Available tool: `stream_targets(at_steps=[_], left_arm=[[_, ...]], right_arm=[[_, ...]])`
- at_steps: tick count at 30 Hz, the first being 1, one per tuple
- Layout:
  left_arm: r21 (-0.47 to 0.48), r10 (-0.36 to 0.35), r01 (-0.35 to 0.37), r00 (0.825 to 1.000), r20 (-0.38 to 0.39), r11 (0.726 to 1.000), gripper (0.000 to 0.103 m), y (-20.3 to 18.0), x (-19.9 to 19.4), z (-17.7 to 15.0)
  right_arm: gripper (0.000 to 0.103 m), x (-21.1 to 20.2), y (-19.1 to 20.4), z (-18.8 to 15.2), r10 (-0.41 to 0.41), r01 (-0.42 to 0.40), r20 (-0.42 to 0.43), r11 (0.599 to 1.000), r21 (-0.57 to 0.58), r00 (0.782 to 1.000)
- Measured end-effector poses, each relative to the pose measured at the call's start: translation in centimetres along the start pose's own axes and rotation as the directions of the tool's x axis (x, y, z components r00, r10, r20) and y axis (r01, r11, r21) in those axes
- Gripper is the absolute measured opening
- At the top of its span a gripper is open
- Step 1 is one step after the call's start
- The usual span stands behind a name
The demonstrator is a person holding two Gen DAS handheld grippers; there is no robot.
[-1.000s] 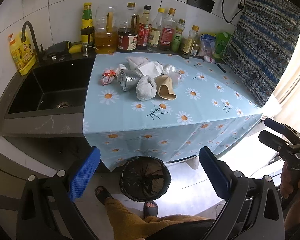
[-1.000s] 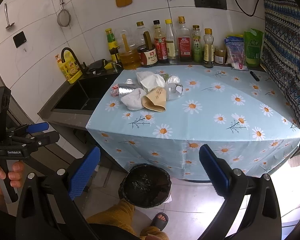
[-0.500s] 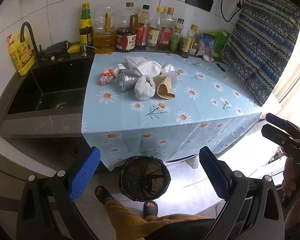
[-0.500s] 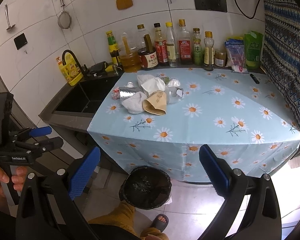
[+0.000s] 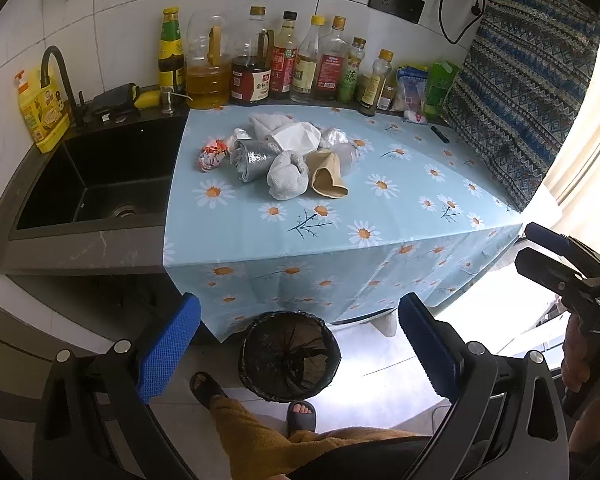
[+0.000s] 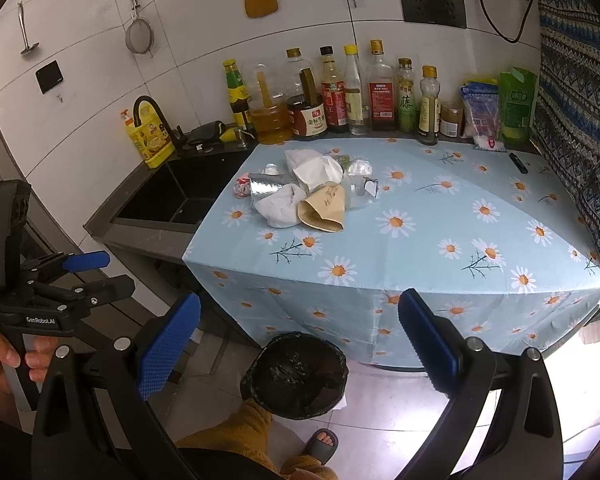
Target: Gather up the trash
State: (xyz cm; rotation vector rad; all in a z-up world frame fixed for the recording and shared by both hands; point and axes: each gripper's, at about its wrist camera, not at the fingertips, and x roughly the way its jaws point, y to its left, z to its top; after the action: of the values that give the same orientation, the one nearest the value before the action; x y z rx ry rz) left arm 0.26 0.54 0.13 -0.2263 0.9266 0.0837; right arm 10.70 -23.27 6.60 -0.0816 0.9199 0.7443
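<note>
The left gripper (image 5: 299, 346) is hanging wide open, holding nothing, its bumpy blue pads (image 5: 168, 346) far apart. The right gripper (image 6: 299, 342) is gaping just as wide, empty too. Below both, at 6 o'clock, a round bin (image 5: 289, 354) with a shiny black bag is standing on the floor. Up at 12 o'clock, the trash pile (image 5: 284, 160) is lying on the daisy cloth (image 5: 380, 208): a flat brown paper cup (image 5: 327, 178) pointing its mouth toward the bin, a soft crumpled tissue (image 5: 286, 176), a silver wrapper (image 5: 254, 160).
</note>
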Motion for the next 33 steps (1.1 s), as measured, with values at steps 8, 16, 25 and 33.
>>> stream_targets(at_steps=[8,16,25,33], left_arm=[[-0.011,0.005,-0.005,1.0,0.005,1.0,0.096,-0.2,-0.3,-0.1],[-0.014,0.011,-0.011,1.0,0.006,1.0,0.096,-0.5,-0.4,-0.2],[-0.02,0.004,-0.004,1.0,-0.006,1.0,0.096,-0.4,0.0,0.3],[-0.031,-0.017,0.016,0.999,-0.028,0.999,0.096,1.6,1.6,2.4]], right_arm=[[0.098,0.1,0.0,0.0,0.003,-0.003,0.003,1.0,-0.002,1.0],[0.098,0.1,-0.6,-0.3,0.011,-0.011,0.0,1.0,0.007,1.0],[0.098,0.6,-1.1,-0.1,0.01,-0.01,-0.006,0.999,0.04,1.0],[0.098,3.1,-0.6,2.2,0.002,-0.001,-0.027,0.999,0.046,1.0]])
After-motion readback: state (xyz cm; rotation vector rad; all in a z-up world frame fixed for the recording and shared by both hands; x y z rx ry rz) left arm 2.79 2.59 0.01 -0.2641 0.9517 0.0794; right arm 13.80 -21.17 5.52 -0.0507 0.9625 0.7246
